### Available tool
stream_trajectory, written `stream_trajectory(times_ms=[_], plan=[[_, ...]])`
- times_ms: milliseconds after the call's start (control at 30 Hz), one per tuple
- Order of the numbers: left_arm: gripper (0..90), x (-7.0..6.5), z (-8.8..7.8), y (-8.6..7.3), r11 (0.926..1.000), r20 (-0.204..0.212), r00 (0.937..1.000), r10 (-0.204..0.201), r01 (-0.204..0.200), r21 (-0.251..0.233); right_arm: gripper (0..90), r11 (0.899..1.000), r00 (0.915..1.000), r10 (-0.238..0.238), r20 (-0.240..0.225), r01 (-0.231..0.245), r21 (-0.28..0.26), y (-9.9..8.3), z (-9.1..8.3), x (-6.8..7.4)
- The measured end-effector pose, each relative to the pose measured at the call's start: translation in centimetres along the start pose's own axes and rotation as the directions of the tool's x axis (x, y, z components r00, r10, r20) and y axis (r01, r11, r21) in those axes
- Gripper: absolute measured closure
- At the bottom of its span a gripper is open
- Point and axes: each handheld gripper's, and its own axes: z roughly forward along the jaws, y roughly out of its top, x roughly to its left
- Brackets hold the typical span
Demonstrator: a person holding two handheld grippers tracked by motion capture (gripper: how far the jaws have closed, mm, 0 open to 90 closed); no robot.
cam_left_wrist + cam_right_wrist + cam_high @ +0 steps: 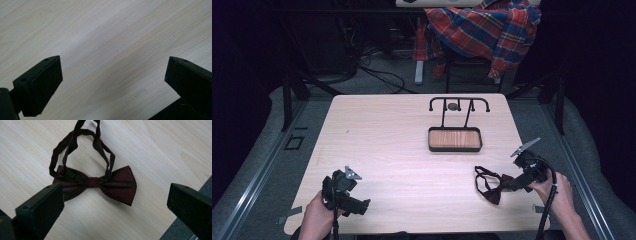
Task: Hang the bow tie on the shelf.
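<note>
A dark red bow tie [492, 184] lies flat near the table's front right, its strap looped toward the table's middle. In the right gripper view the bow tie [100, 183] sits just beyond the open jaws, nearer the left one. My right gripper [510, 185] is open, held low right beside the tie's right wing. My left gripper [361, 205] is at the front left, open over bare wood; in the left gripper view my left gripper [112, 75] has nothing between its jaws.
A black stand with a wooden tray base [454, 139] and a hooked top rail [459, 101] stands at the back right of the table [387, 145]. Behind the table a plaid shirt [484, 27] hangs over a chair. The table edge is close behind my right hand.
</note>
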Motion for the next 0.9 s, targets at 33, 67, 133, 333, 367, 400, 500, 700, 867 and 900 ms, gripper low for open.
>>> stream_trajectory(times_ms=[33, 67, 133, 333, 367, 400, 500, 700, 867, 900], plan=[[1.4, 0.0, 0.0, 0.0, 1.0000, 0.000, 1.0000, 0.000, 0.000, 0.000, 1.2, 1.000, 1.0000, 0.000, 0.000, 0.000, 0.000, 0.0, 0.0, 0.0], [1.4, 0.0, 0.1, 0.0, 1.0000, 0.000, 1.0000, 0.003, -0.003, 0.004, 1.1, 1.000, 1.0000, -0.001, 0.002, 0.001, -0.007, 0.1, 0.2, 0.2], [1.3, 0.0, 0.1, 0.0, 1.0000, 0.001, 1.0000, 0.003, -0.003, 0.005, 1.1, 1.000, 0.9998, -0.019, 0.000, 0.019, 0.005, 0.2, 0.1, 0.1], [1.3, 0.1, 0.0, 0.0, 1.0000, 0.004, 1.0000, 0.000, 0.000, 0.000, 0.3, 1.000, 0.9995, -0.003, 0.030, 0.003, -0.004, 0.8, 0.5, 0.1], [1.3, 0.0, 0.0, 0.0, 1.0000, 0.004, 1.0000, -0.001, 0.001, -0.002, 0.3, 1.000, 0.9996, -0.005, 0.029, 0.004, 0.004, 1.0, 0.5, 0.0], [1.3, 0.1, 0.0, 0.0, 1.0000, 0.005, 1.0000, -0.002, 0.002, -0.003, 0.3, 1.000, 0.9995, 0.000, 0.031, 0.000, 0.000, 1.0, 0.6, 0.0], [1.3, 0.1, 0.0, -0.1, 1.0000, 0.003, 1.0000, -0.002, 0.002, -0.007, 0.2, 1.000, 0.9996, -0.008, 0.029, 0.007, 0.012, 1.4, 1.0, 0.1], [1.3, 0.1, 0.1, 0.0, 1.0000, 0.003, 1.0000, -0.003, 0.003, 0.000, 0.5, 1.000, 0.9987, -0.022, 0.047, 0.021, 0.021, 2.8, 2.2, 0.3], [1.3, 0.1, 0.1, 0.0, 1.0000, 0.004, 1.0000, -0.004, 0.004, -0.001, 7.2, 0.998, 0.9974, -0.057, 0.045, 0.055, 0.031, 4.6, 3.8, 0.7], [1.3, 0.1, 0.1, 0.0, 1.0000, 0.004, 1.0000, -0.004, 0.004, -0.001, 7.2, 0.998, 0.9974, -0.057, 0.045, 0.055, 0.031, 4.6, 3.8, 0.7]])
